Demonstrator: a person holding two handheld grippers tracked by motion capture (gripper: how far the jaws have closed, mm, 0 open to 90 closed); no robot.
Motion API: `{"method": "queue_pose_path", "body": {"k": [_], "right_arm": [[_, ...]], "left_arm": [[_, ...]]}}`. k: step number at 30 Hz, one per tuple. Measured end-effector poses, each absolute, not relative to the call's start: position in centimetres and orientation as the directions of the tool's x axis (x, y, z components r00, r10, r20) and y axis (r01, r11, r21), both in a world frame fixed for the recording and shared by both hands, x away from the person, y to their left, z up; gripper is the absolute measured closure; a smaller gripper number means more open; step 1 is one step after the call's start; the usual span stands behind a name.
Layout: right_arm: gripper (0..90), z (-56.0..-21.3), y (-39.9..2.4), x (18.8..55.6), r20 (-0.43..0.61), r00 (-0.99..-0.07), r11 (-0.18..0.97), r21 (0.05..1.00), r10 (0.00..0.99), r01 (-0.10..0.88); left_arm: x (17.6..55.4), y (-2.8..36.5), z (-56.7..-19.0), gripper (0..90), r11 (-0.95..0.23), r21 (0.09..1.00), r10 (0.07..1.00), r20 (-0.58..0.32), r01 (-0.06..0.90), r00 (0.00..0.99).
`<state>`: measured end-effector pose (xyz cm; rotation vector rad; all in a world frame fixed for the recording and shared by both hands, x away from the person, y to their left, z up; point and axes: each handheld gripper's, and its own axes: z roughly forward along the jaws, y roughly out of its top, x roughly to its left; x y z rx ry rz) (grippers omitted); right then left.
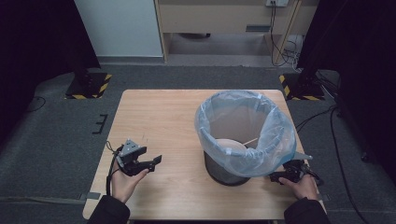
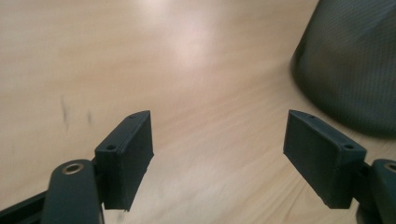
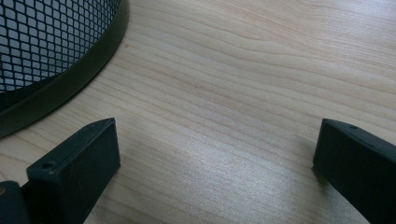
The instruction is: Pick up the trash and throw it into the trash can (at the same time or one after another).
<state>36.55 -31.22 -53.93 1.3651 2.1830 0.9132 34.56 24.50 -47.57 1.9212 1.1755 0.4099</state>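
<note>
— Mesh bin [image 1: 229, 172] with its plastic liner [image 1: 243, 135] stands at three o'clock from the left gripper [image 1: 152, 163]?
— Yes; the right gripper [image 1: 280, 177] is nearer, just beside its base. Both sets of jaws gape, empty.

a light wooden table [image 1: 159, 116] carries a bag-lined mesh bin [image 1: 229, 175].
</note>
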Motion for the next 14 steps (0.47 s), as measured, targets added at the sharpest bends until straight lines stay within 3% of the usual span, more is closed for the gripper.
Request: {"method": "queue_pose_path", "body": {"k": [7, 14], "right_arm": [[0.7, -53.9, -31.2, 36.5, 0.003, -0.439, 0.307, 0.711, 0.898, 0.632], [0.7, -53.9, -31.2, 36.5, 0.003, -0.439, 0.307, 0.711, 0.898, 0.633]], "left_arm": [[34.9, 26.4, -49.9, 19.5, -0.292, 0.683, 0.886, -0.070, 0.669, 0.458], [35.4, 26.3, -50.9, 17.5, -0.323, 0.636, 0.886, -0.058, 0.701, 0.461]]}}
